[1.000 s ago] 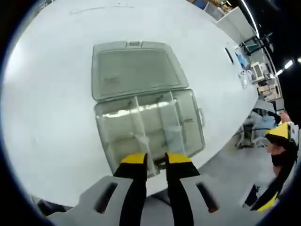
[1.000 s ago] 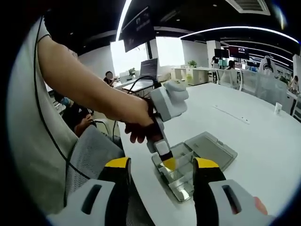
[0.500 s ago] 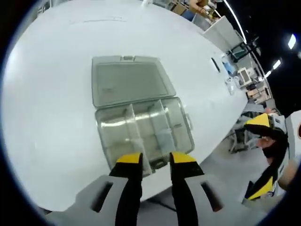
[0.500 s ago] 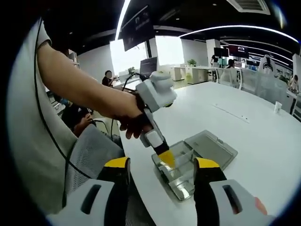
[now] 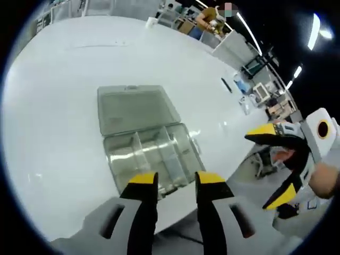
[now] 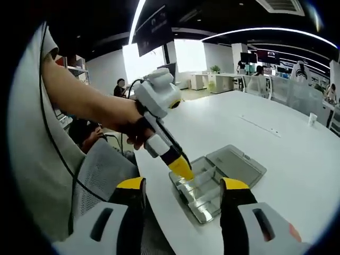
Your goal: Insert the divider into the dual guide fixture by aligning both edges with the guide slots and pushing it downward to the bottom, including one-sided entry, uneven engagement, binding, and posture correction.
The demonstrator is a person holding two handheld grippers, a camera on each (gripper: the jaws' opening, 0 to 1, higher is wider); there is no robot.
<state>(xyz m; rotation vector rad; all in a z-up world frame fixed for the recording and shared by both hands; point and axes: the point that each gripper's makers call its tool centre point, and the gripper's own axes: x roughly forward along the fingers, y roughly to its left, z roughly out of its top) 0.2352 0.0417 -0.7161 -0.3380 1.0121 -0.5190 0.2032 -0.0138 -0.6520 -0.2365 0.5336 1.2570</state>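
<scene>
Dividers look seated in the clear box, just ahead of the left tongs; both left and right tongs gape empty; probably finished, maybe check they're bottomed.

The open compartment box lies on the table, near its edge.

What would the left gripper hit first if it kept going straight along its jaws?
Probably the near edge of the open clear organizer box on the white table; the left gripper points down at it, jaws apart, though depth is unclear.
</scene>
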